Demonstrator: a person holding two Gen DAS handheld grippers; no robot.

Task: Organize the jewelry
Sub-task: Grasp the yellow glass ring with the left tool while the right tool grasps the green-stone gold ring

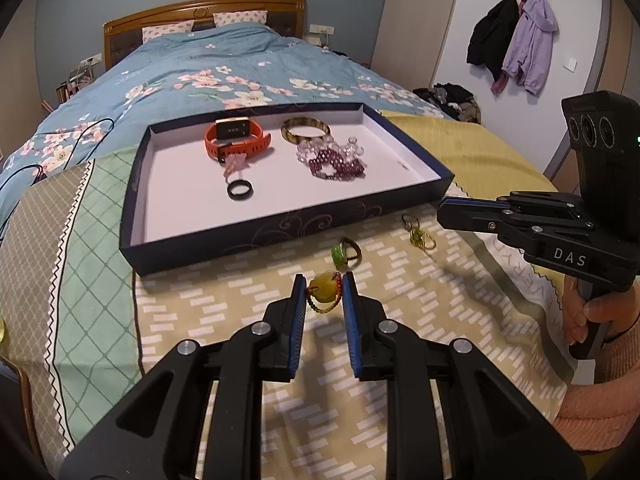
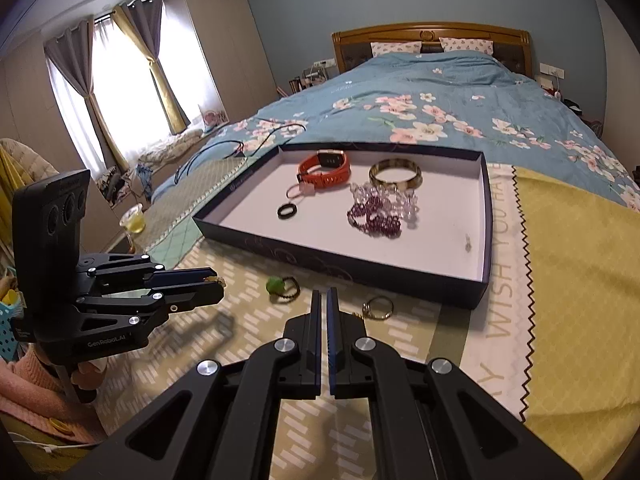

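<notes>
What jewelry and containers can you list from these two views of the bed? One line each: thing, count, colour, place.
tray: one, dark blue, on bed
watch: one, orange, in tray
bangle: one, amber, in tray
bead bracelets: several, purple and clear, in tray
ring: one, black, in tray
green ring: one, on cloth
gold rings: small cluster, on cloth
yellow pendant: one, held
left tongs: shut on pendant
right tongs: shut, empty

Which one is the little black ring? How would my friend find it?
Look at the big dark blue tray on the bed. On its white floor, nearest the front wall, lies the black ring, just in front of the orange watch. It is the only plain, dark, small hoop; everything else there is colourful or beaded.
</notes>
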